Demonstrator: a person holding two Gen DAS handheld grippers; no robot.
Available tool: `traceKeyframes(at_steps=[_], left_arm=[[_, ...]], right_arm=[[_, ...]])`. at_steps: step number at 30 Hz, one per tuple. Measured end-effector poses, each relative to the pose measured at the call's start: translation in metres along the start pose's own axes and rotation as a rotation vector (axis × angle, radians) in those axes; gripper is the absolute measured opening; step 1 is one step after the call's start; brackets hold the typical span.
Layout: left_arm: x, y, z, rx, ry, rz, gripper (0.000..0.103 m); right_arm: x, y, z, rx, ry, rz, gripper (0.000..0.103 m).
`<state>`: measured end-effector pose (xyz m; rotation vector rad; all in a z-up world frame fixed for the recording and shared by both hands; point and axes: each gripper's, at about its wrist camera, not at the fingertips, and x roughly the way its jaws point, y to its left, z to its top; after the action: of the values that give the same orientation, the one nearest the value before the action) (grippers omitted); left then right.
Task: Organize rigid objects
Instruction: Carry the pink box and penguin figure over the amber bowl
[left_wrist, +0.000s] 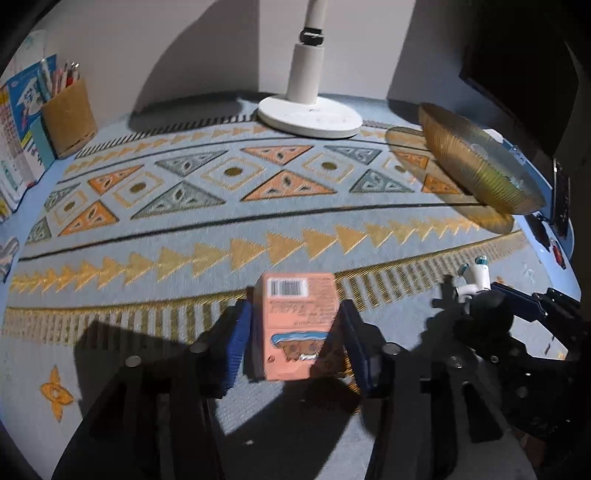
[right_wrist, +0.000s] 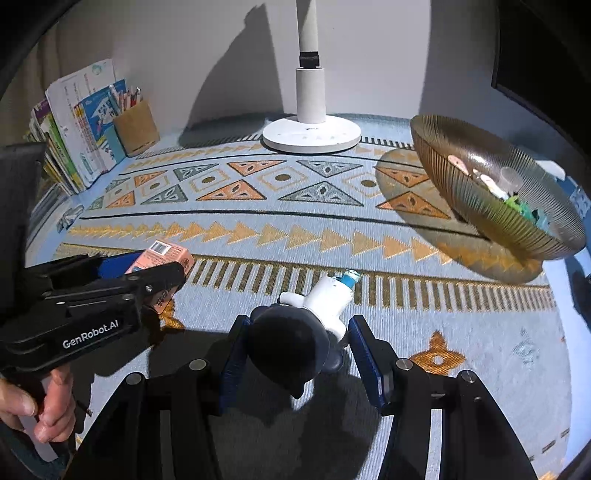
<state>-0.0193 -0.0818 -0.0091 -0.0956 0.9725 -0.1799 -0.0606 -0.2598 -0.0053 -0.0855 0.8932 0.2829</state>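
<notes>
A small pink box (left_wrist: 299, 295) with a barcode lies on the patterned mat between the fingers of my left gripper (left_wrist: 295, 332). A thin gap shows on each side of it, so the pads do not press on it and the gripper is open. In the right wrist view the same box (right_wrist: 166, 254) sits under that gripper at the left. My right gripper (right_wrist: 299, 332) is shut on a toy figurine (right_wrist: 328, 299) with a white body, a dark round head and a blue cap, held just over the mat. To its right stands a ribbed amber glass bowl (right_wrist: 498, 206).
The bowl (left_wrist: 480, 166) holds several small items. A white lamp base (right_wrist: 310, 136) stands at the back centre. A cork pencil holder (right_wrist: 136, 127) and upright books (right_wrist: 81, 122) fill the back left corner. A person's hand (right_wrist: 44, 410) grips the left gripper's handle.
</notes>
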Motion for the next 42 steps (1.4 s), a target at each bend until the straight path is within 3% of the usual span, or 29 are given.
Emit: traceKeyframes(at_steps=[2, 3, 4, 5, 11, 14, 15, 17, 18, 20, 24, 29, 34, 38, 42], left_arm=[[-0.002, 0.003, -0.002, 0.002, -0.002, -0.01, 0.053], [-0.004, 0.003, -0.003, 0.009, 0.001, -0.007, 0.058], [-0.004, 0.002, -0.005, 0.014, 0.002, 0.0, 0.07], [-0.005, 0.002, -0.007, 0.019, 0.0, 0.002, 0.072], [-0.004, -0.003, -0.007, 0.038, -0.005, 0.011, 0.072], [-0.002, -0.008, -0.008, 0.064, -0.002, 0.038, 0.062], [-0.002, -0.011, -0.009, 0.078, -0.003, 0.053, 0.059], [-0.003, -0.013, -0.011, 0.095, -0.014, 0.067, 0.043], [-0.004, -0.013, -0.011, 0.097, -0.015, 0.062, 0.038], [-0.005, -0.014, -0.011, 0.102, -0.021, 0.058, 0.037], [-0.013, -0.017, -0.006, 0.105, -0.046, 0.04, 0.037], [-0.043, -0.034, 0.027, 0.149, -0.139, 0.001, 0.037], [-0.078, -0.071, 0.086, 0.219, -0.273, -0.093, 0.037], [-0.083, -0.105, 0.129, 0.248, -0.324, -0.177, 0.037], [-0.067, -0.141, 0.167, 0.286, -0.335, -0.202, 0.037]], right_arm=[[0.002, -0.002, -0.006, 0.003, 0.01, 0.007, 0.056], [0.002, -0.004, -0.009, 0.007, 0.01, 0.012, 0.065], [0.0, -0.006, -0.012, 0.015, 0.004, 0.023, 0.068], [-0.001, -0.007, -0.014, 0.022, 0.001, 0.033, 0.071], [-0.002, -0.014, -0.018, 0.081, 0.005, 0.066, 0.075], [-0.001, -0.01, -0.016, 0.12, 0.007, 0.107, 0.075], [0.0, -0.006, -0.015, 0.123, 0.009, 0.082, 0.075], [0.002, 0.0, -0.014, 0.115, 0.012, 0.04, 0.075], [0.002, 0.001, -0.014, 0.117, 0.009, 0.024, 0.069], [0.003, 0.005, -0.013, 0.091, 0.002, -0.026, 0.055], [-0.001, 0.002, -0.012, 0.098, -0.008, 0.01, 0.055], [-0.038, -0.022, 0.01, 0.133, -0.112, 0.004, 0.054], [-0.095, -0.073, 0.05, 0.166, -0.274, -0.115, 0.046], [-0.122, -0.122, 0.082, 0.21, -0.354, -0.202, 0.047], [-0.132, -0.173, 0.104, 0.279, -0.39, -0.255, 0.047]])
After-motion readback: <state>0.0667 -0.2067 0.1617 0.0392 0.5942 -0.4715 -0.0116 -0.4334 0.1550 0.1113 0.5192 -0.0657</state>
